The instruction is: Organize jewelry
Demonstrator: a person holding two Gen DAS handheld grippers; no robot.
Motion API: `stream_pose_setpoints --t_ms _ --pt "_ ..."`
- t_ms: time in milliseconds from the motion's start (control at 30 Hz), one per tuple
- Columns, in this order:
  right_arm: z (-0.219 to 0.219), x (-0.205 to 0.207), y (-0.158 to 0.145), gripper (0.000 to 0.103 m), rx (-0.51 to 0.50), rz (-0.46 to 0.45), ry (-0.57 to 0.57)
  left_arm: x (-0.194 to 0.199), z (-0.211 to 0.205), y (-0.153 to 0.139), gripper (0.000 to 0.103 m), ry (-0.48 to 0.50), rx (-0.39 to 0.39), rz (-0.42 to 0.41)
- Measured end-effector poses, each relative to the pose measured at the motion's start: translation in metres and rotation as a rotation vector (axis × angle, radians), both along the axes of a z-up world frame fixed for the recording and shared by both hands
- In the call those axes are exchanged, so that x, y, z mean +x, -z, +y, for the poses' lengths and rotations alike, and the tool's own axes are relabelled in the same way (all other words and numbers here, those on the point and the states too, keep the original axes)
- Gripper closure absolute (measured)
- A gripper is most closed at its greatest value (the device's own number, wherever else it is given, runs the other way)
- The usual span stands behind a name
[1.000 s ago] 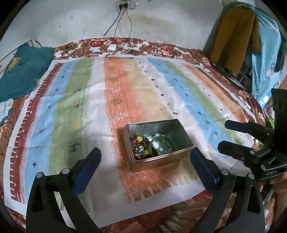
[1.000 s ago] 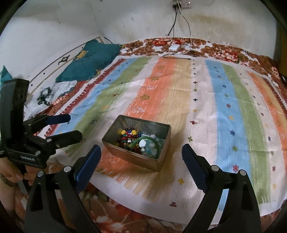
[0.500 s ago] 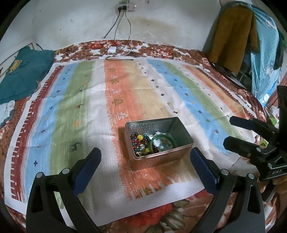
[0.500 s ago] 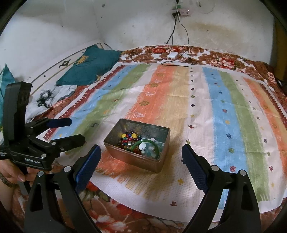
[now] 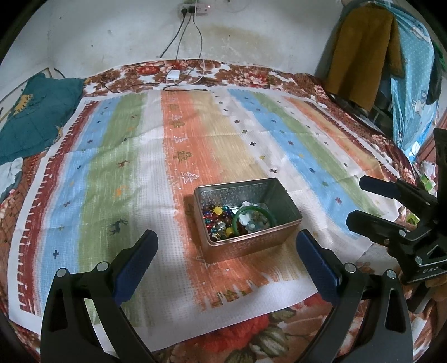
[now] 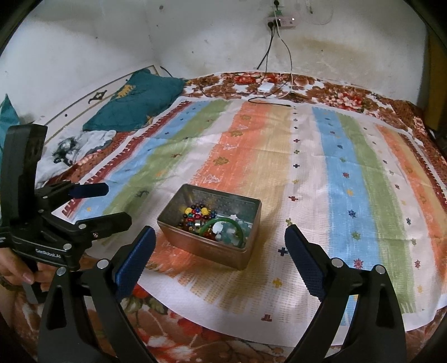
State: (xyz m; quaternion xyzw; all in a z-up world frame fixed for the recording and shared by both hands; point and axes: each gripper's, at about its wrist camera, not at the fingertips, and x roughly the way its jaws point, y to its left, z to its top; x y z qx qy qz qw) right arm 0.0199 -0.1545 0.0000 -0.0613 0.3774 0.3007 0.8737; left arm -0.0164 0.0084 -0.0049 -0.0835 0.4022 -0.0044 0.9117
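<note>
An open metal tin (image 5: 251, 247) sits on the striped cloth, holding a green bangle (image 5: 252, 207), coloured beads (image 5: 216, 220) and pale trinkets. My left gripper (image 5: 225, 237) is open, hovering short of the tin with nothing between its fingers. My right gripper (image 5: 357, 201) shows at the right edge, open and empty. In the right wrist view the tin (image 6: 206, 251), bangle (image 6: 220, 221) and beads (image 6: 195, 213) lie just beyond my open right gripper (image 6: 220, 231). The left gripper (image 6: 116, 204) is at the left, held by a hand.
The striped cloth (image 5: 125, 173) covers a floral bedspread (image 6: 343, 97). A teal pillow (image 5: 30, 117) lies at the far left. A white charger (image 5: 173, 74) with cables runs to a wall socket (image 6: 280, 21). Clothes (image 5: 366, 53) hang at the right.
Both views have tilted up a little, so more wall and the socket show. The tin and its contents have not moved. Both grippers stay open.
</note>
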Motion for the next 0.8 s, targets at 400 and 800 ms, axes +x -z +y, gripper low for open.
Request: stream_pose_setpoints --t_ms 400,800 --pt "-0.0010 0.0007 0.0004 0.008 -0.001 0.000 0.005 -0.0023 -0.0046 0.0007 0.006 0.006 -0.003 -0.002" --pt "-0.0019 0.0011 0.0006 0.008 0.000 0.000 0.008 -0.0014 -0.0026 0.0006 0.006 -0.018 -0.001 0.015"
